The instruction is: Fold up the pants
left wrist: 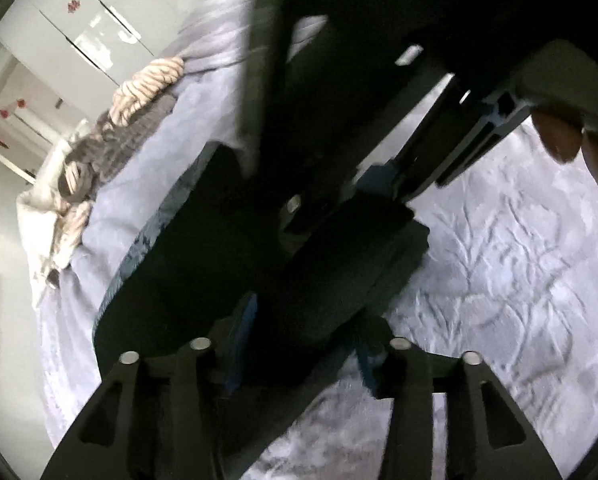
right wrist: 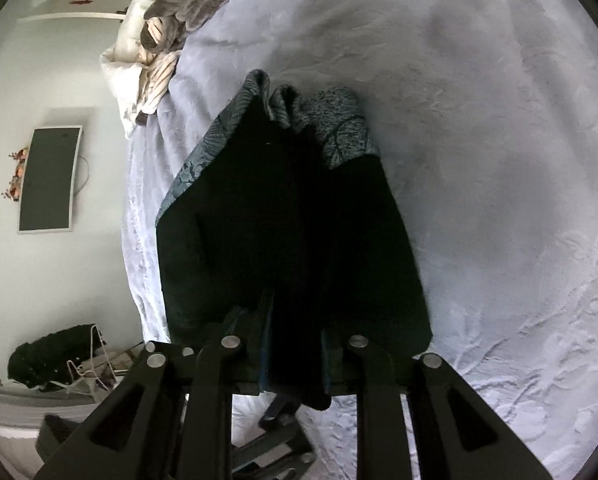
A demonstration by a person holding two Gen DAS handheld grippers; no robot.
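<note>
The pants are dark, with a grey-blue patterned band at the far end. They hang over a pale lavender bedspread. My right gripper is shut on the near edge of the dark cloth and holds it lifted. In the left wrist view my left gripper is shut on the pants. The other hand-held gripper crosses just ahead, with a hand at the upper right. The fingertips of both grippers are hidden in the dark cloth.
Crumpled striped bedding and a white pillow lie at the far end of the bed. White wardrobe doors stand behind. A dark wall screen and a pile of dark clothes on a rack are at the left.
</note>
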